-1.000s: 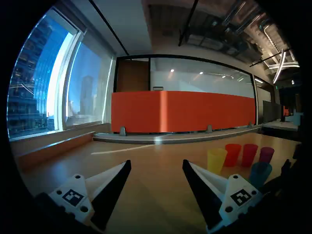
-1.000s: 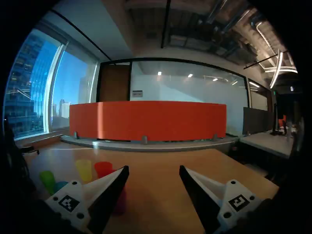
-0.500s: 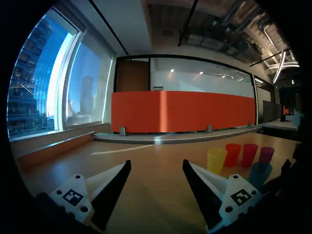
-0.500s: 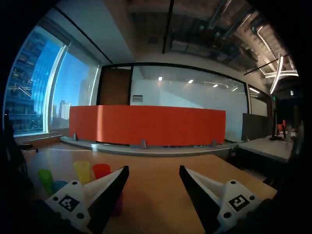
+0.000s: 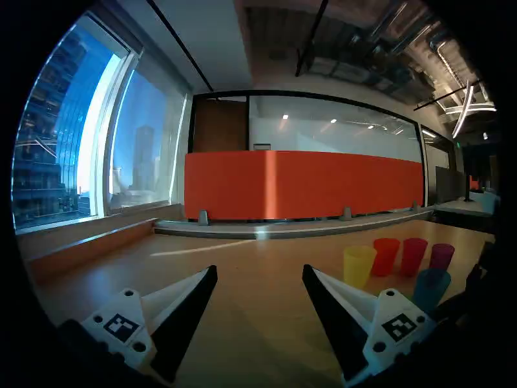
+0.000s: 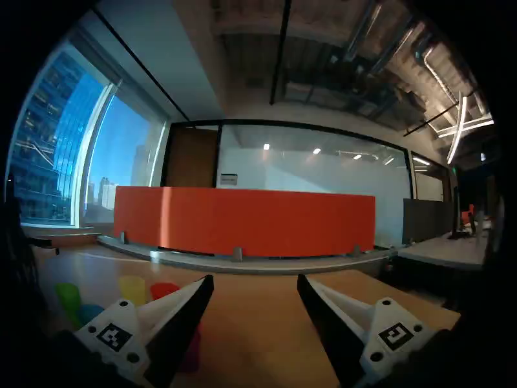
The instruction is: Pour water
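Wooden table | coloured cups upright (contents unseen) | left tool wide, empty | right tool wide, empty

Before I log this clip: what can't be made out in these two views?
- Left gripper view: whether the yellow cup holds water; its own wall hides the inside.
- Left gripper view: the blue cup's lower part, behind a finger of the left tongs.
- Right gripper view: most of the dark pink cup, behind a finger of the right tongs.
- Right gripper view: the green cup, dim near the edge.
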